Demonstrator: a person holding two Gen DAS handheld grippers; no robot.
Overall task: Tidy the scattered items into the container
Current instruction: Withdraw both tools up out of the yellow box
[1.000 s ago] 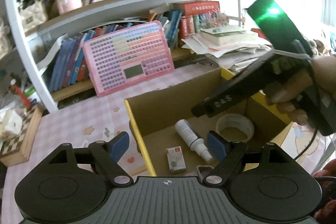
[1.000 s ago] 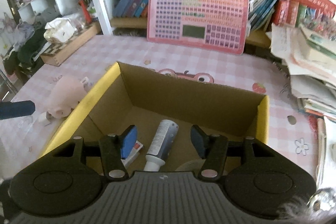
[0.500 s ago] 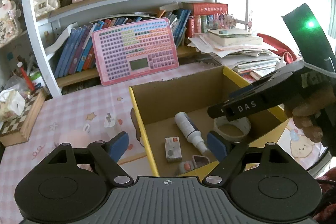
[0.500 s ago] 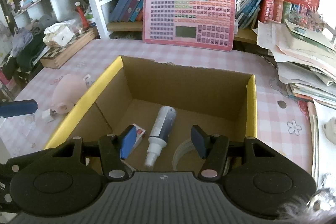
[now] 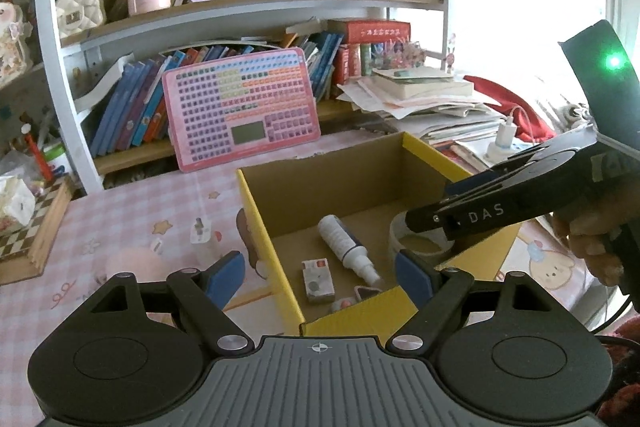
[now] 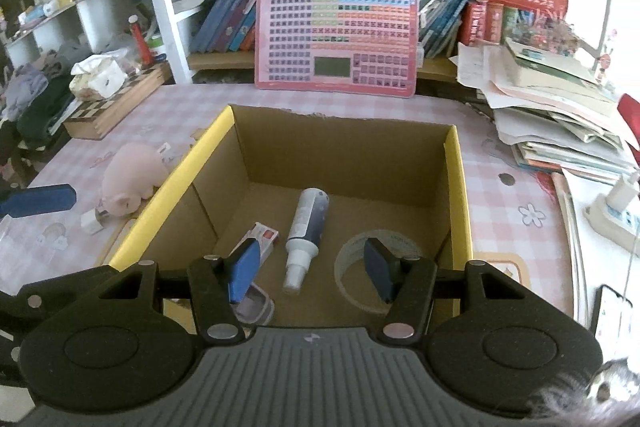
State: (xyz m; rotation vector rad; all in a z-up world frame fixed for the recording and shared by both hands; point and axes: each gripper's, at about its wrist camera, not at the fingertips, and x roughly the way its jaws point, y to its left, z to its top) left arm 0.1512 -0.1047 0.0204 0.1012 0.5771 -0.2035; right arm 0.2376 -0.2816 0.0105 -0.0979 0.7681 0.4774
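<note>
Both tongs hang empty above the near edge of the cardboard box [image 6: 340, 147]: the left gripper [image 5: 318, 277] has its blue pads spread wide, one over the pink checked tablecloth [image 5: 132, 211] and one over the box, with nothing between them, and the right gripper [image 6: 310, 273] stands about half open, also gripping nothing. A hand [image 5: 596, 239] holds the right one, seen from the left wrist camera at the right side of the box. Inside the box lie a white spray bottle [image 6: 306, 227] in the middle, a small red-and-white carton [image 6: 264, 237] just to its left, a roll of tape [image 6: 360, 267] to its right, and a small pinkish case [image 6: 254, 307] at the near wall. Outside, on the tablecloth left of the box, a pink toy pig [image 6: 130, 179] lies on its belly just beside the yellow wall, with a small white cube [image 6: 90, 221] close to its snout. A pink keyboard board [image 6: 336, 41] leans against the bookshelf behind.
</note>
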